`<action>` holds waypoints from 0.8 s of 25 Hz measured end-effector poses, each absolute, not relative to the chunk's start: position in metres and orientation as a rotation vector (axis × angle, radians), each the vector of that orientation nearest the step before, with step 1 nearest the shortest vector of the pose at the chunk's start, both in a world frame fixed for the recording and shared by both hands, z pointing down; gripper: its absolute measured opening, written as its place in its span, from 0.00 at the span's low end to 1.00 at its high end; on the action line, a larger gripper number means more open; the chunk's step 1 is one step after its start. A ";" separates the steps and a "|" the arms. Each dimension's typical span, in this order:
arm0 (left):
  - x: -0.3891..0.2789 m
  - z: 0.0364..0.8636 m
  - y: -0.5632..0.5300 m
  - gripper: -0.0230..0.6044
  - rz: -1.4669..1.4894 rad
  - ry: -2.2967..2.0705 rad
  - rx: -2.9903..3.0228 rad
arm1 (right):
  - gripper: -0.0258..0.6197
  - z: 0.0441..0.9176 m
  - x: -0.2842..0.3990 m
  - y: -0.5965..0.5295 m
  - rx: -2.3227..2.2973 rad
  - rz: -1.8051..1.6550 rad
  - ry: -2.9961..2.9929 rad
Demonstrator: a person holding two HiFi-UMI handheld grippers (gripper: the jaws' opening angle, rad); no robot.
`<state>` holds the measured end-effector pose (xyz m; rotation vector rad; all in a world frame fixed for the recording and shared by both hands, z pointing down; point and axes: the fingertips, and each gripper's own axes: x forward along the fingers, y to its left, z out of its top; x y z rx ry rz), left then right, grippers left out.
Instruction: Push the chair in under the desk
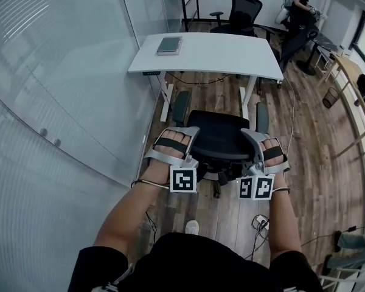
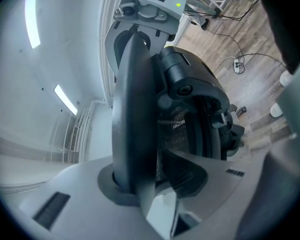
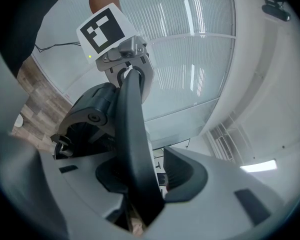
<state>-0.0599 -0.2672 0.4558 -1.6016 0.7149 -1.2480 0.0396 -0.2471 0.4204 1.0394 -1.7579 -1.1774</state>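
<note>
A black office chair stands on the wood floor in front of a white desk, its seat and armrests close to the desk legs. My left gripper and right gripper sit side by side on the top edge of its backrest. In the left gripper view the dark backrest rim runs up between the jaws of the left gripper, which are shut on it. The right gripper is shut on the same rim, with a thin sliver showing beside one pad.
A grey notebook lies on the desk. A glass wall runs along the left. Behind the desk stand a second black chair and a person. Cables lie on the floor; a wooden table is at right.
</note>
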 end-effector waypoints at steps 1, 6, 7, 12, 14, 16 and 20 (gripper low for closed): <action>-0.061 0.456 -0.272 0.26 -1.243 0.715 -1.598 | 0.27 0.421 0.039 -0.251 1.042 -1.175 -1.758; -0.066 0.446 -0.308 0.30 -1.199 0.720 -1.557 | 0.26 0.419 0.035 -0.281 1.044 -1.151 -1.751; -0.067 0.443 -0.318 0.31 -1.188 0.720 -1.550 | 0.26 0.419 0.034 -0.288 1.041 -1.148 -1.739; -0.069 0.442 -0.356 0.33 -1.182 0.697 -1.600 | 0.23 0.421 0.028 -0.324 1.023 -1.162 -1.630; -0.070 0.442 -0.369 0.34 -1.183 0.699 -1.616 | 0.23 0.422 0.026 -0.340 1.028 -1.171 -1.596; -0.068 0.440 -0.385 0.35 -1.158 0.716 -1.628 | 0.22 0.424 0.026 -0.357 1.029 -1.151 -1.585; -0.062 0.432 -0.419 0.37 -1.100 0.760 -1.619 | 0.20 0.426 0.031 -0.388 0.992 -1.090 -1.586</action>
